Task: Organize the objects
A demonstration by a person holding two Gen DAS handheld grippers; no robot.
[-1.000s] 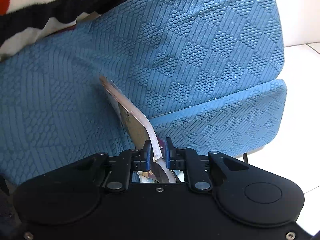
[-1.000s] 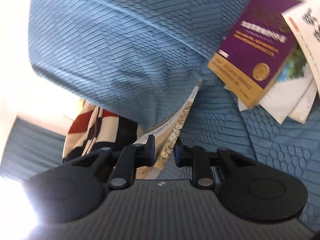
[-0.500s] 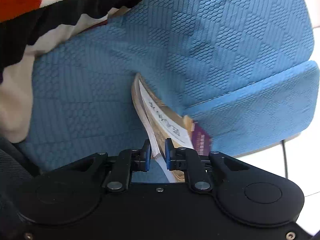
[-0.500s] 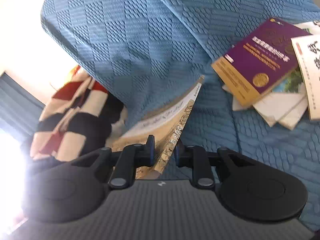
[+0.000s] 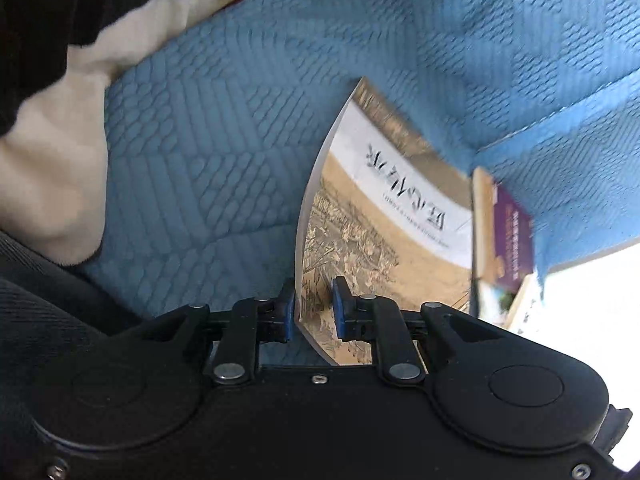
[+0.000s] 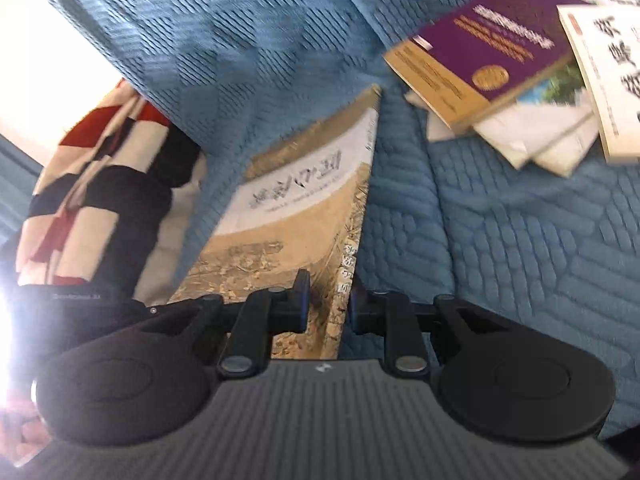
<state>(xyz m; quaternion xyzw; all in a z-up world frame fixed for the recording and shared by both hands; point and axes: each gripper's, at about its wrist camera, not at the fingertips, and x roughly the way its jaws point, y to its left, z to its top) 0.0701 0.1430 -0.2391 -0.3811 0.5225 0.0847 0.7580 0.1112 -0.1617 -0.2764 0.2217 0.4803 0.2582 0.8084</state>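
Both grippers hold one tan book with a white title band (image 5: 384,216) (image 6: 296,216) over a blue quilted sofa. My left gripper (image 5: 313,310) is shut on the book's page edge. My right gripper (image 6: 327,304) is shut on its spine side. The book tilts so its cover faces both cameras. Its far end is tucked under the blue back cushion (image 6: 224,60). A purple book (image 6: 484,52) lies on a loose pile at the upper right of the right wrist view, and shows in the left wrist view (image 5: 510,240).
A white book with large black characters (image 6: 604,76) and white papers (image 6: 532,132) lie in the pile on the sofa seat (image 6: 520,240). A red, black and cream blanket (image 6: 92,192) (image 5: 60,80) is draped at the left. Bright floor (image 5: 592,320) shows at the right.
The book has turned from edge-on to cover-up and slid further out from under the back cushion. Both grippers kept their hold and moved with it.
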